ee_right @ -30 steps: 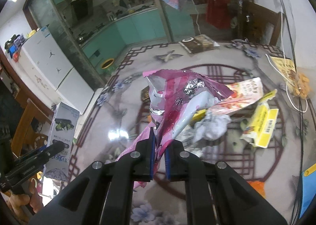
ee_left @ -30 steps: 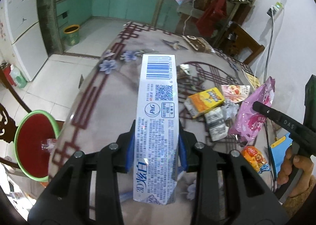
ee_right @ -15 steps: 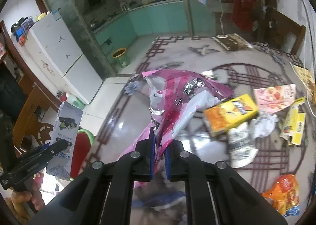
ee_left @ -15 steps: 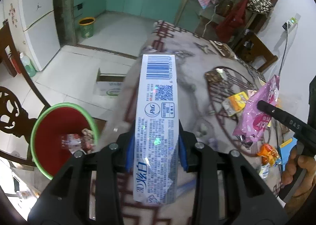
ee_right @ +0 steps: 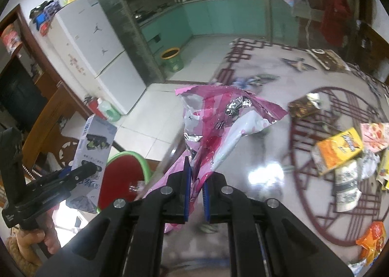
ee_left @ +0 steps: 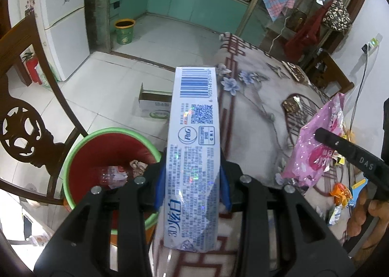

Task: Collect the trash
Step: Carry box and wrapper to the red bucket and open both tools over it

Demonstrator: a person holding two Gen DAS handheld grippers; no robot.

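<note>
My left gripper (ee_left: pixel 192 179) is shut on a long white and blue toothpaste box (ee_left: pixel 194 136), held over the table's left edge beside a red bin with a green rim (ee_left: pixel 107 145) on the floor. The bin holds a crushed bottle and paper. My right gripper (ee_right: pixel 195 192) is shut on a crumpled pink foil bag (ee_right: pixel 218 126) above the table near that same edge. The left gripper (ee_right: pixel 80 172) with the box also shows in the right wrist view, above the bin (ee_right: pixel 124 175). The pink bag (ee_left: pixel 318 148) shows at right in the left wrist view.
Several wrappers lie on the patterned round table (ee_right: pixel 279 179): a yellow packet (ee_right: pixel 340 148), an orange packet (ee_right: pixel 372 235), a brown packet (ee_right: pixel 301 107). A dark wooden chair (ee_left: pixel 26 116) stands left of the bin. A cardboard box (ee_left: pixel 153 104) lies on the tiled floor.
Both grippers have swung left from over the table's middle toward its left edge. The red bin has come in under the toothpaste box. Both grips are unchanged.
</note>
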